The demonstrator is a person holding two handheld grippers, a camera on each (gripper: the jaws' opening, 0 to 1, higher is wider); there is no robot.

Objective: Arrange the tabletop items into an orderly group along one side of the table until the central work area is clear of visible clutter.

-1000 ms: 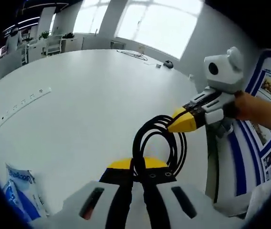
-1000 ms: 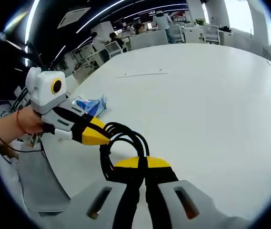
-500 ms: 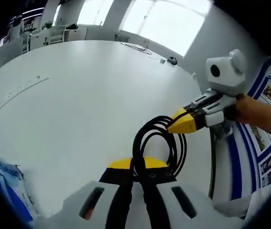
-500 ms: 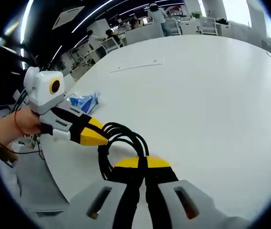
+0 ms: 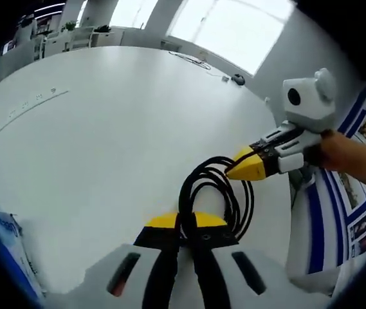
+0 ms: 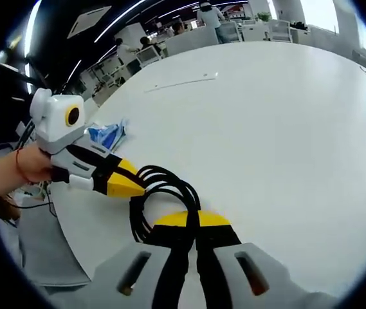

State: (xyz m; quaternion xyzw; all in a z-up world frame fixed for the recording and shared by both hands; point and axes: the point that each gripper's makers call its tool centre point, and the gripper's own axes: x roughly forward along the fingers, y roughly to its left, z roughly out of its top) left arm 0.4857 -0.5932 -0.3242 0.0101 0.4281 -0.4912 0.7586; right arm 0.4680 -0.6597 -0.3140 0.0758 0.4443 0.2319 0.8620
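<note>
In the left gripper view, the left gripper (image 5: 184, 222) has its yellow-tipped jaws pressed together on a coiled black cable (image 5: 211, 193), whose loops rise from between the tips and spread over the white table (image 5: 105, 129). The right gripper (image 5: 237, 170) comes in from the right, held by a person's hand (image 5: 347, 154); its yellow jaws are clamped on the far side of the same coil.

In the right gripper view, the right gripper (image 6: 192, 222) also has its jaws closed on the black cable (image 6: 160, 193), with the loops curving away to the left. There the left gripper (image 6: 134, 187) enters from the left, gripped by a hand (image 6: 15, 170) with a red band at the wrist, and its tips meet the coil. The cable sits near the table (image 6: 285, 129) edge, held between both grippers.

Further out, a blue and white packet (image 6: 105, 135) lies on the table behind the left gripper; in the left gripper view the packet (image 5: 6, 241) is cut off at the lower left. A long thin strip (image 5: 22, 116) lies flat on the tabletop, seen as the strip (image 6: 179, 82) far off in the right gripper view. At the table's far end, a small dark object (image 5: 237, 79) and a thin cord (image 5: 192, 59) are too small to identify. A blue and white board (image 5: 356, 193) stands at the right. Beyond the table are chairs (image 6: 279, 29) and distant people (image 6: 208, 13).
</note>
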